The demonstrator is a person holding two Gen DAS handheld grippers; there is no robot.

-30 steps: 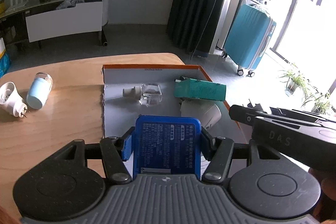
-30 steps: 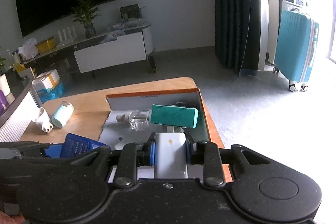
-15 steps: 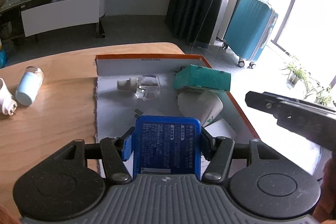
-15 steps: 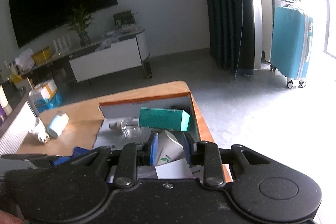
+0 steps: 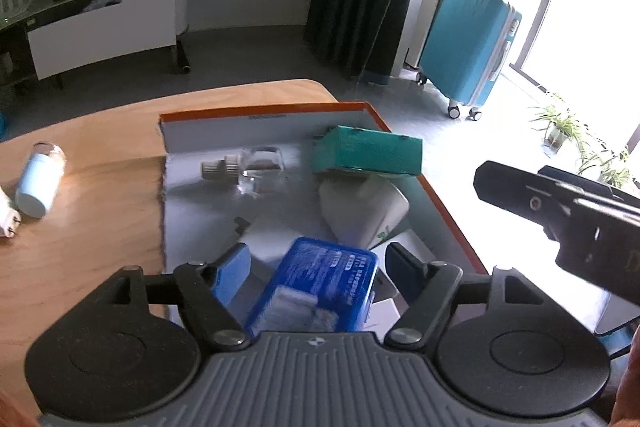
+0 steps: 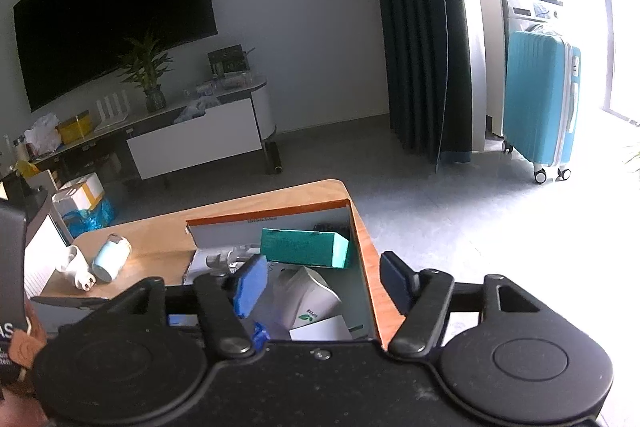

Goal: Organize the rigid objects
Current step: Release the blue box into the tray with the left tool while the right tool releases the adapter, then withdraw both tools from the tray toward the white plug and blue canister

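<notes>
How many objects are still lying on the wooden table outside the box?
2. A pale blue cylinder lies on its side at the left of the wooden table; a white plug lies just beside it. Others may be out of view.

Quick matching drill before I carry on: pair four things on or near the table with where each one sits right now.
Things:
1. blue box
2. teal carton
3. light blue cylinder
4. clear glass bottle

Places:
A. lying on bare table wood, left of the tray
B. between the left claw's opening jaws, pads off it
C. lying in the tray near its back wall
D. propped on the white container at the tray's right side

Pairs: 1-B, 2-D, 3-A, 4-C
</notes>
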